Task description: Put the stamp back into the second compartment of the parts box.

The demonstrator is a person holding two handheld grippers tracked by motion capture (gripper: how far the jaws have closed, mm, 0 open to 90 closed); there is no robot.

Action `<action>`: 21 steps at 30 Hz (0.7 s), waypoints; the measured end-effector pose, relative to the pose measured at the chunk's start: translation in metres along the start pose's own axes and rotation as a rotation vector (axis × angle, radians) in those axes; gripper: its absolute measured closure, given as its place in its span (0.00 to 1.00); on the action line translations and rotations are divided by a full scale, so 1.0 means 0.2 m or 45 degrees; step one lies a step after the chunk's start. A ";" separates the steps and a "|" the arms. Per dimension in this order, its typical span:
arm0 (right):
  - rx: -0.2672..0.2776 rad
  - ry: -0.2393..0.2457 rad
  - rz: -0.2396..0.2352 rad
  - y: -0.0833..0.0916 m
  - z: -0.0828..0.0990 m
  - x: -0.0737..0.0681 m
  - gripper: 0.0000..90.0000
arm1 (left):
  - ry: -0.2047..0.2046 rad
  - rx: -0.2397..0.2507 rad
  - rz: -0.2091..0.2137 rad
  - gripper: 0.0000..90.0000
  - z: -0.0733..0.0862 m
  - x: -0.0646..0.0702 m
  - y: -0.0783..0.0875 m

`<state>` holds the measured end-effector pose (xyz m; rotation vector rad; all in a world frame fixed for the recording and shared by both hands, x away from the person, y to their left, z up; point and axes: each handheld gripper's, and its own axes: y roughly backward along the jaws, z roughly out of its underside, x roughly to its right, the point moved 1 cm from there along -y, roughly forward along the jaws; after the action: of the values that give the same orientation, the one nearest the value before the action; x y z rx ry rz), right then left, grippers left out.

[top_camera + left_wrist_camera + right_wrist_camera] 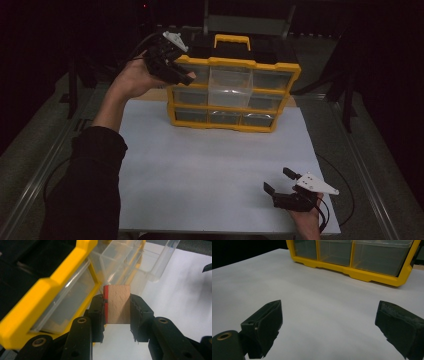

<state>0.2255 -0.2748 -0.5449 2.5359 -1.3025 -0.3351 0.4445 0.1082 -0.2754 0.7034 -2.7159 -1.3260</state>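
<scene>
Nearest the person, the right gripper (pixel 281 186) is sitting low over the white sheet (pixel 210 170) with its jaws wide apart and nothing in them, so it's not doing much. Further out, the left gripper (pixel 184 76) is raised up at the top left corner of the yellow drawer box (pixel 235 64), jaws clamped on a small wooden block (pixel 119 304) with a red face. Just past it, the clear middle drawer (pixel 230 84) is sticking out open. So the grab looks done; what's left is probably getting the block into a drawer, then pushing it shut.
</scene>
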 end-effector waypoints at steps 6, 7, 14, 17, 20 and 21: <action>0.008 -0.014 -0.003 0.00 0.00 0.01 0.08 | -0.012 0.004 -0.004 0.74 -0.08 0.00 0.00; 0.008 -0.014 -0.003 0.00 0.00 0.01 0.08 | -0.012 0.004 -0.004 0.74 -0.08 0.00 0.00; 0.013 -0.017 -0.005 0.00 0.00 0.01 0.08 | -0.028 0.017 0.013 0.74 -0.18 0.01 -0.04; 0.014 -0.019 -0.006 0.00 0.00 0.02 0.08 | -0.037 0.022 0.020 0.74 -0.22 0.03 -0.06; 0.019 -0.023 -0.005 0.00 -0.01 0.02 0.08 | -0.044 0.015 0.026 0.74 -0.26 0.04 -0.09; 0.021 -0.022 -0.005 0.01 -0.01 0.02 0.08 | -0.045 0.014 0.026 0.74 -0.26 0.05 -0.09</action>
<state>0.2274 -0.2786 -0.5439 2.5548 -1.3115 -0.3491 0.4552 0.0559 -0.2574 0.6573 -2.7521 -1.3322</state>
